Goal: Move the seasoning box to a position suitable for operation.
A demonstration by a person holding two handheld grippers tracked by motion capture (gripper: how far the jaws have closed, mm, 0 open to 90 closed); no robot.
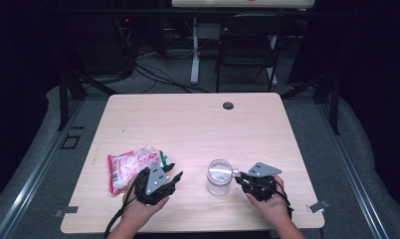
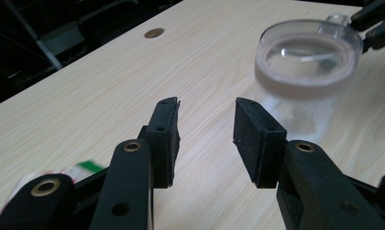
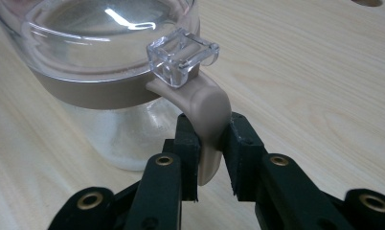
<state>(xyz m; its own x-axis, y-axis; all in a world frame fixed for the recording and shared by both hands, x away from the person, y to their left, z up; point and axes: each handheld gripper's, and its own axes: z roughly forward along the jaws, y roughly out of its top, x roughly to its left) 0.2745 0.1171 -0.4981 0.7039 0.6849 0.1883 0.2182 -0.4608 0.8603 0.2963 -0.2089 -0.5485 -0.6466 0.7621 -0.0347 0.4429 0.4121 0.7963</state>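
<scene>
The room beyond the desk (image 1: 198, 124) is mostly dark: a black folding chair (image 1: 248, 45) and a white post (image 1: 194, 50) stand on grey floor at the far side, with cables trailing left of them, and little else there can be made out. The desk is pale wood with rounded corners and a small dark grommet hole (image 1: 228, 105) near its far edge. A metal rail runs along the floor on each side.

On the near left of the desk lies a pink and white packet (image 1: 131, 167) with a green corner; its print is too small to read, and its near right end is hidden behind the left claw (image 1: 174, 178). That claw is released, its two black pads apart over bare wood in the left gripper view, holding nothing. The hand behind it is cut off at the bottom edge.

On the near right stands a clear glass jar (image 1: 219, 178) with a clear lid on a tan band; the lower glass looks frosted, and its contents cannot be told. The right claw (image 3: 210, 143) is clenched on the jar's tan latch lever (image 3: 207, 115), just right of the jar, below a clear plastic clasp (image 3: 182, 56). The lever's lower tip is hidden between the pads.
</scene>
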